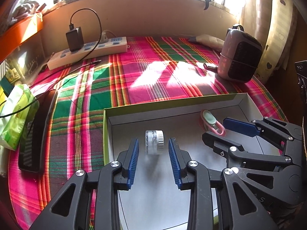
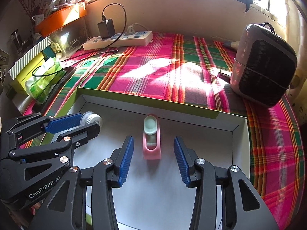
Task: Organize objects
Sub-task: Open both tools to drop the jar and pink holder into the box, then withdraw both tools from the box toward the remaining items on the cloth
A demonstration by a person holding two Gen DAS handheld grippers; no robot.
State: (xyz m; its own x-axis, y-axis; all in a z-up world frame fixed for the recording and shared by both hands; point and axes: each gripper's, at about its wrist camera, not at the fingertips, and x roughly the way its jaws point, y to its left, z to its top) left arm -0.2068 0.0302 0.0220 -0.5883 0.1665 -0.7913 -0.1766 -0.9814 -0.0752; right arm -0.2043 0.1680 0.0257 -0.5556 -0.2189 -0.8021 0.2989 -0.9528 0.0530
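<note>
Claws [image 1: 153, 149] [image 2: 153, 149] angled down, open over box [image 1: 172, 105]

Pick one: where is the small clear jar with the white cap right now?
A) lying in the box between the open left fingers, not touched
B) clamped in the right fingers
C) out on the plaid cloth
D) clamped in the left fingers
A: the jar lies on its side on the floor of the box, with clear gaps to both pads of the left gripper.
</note>
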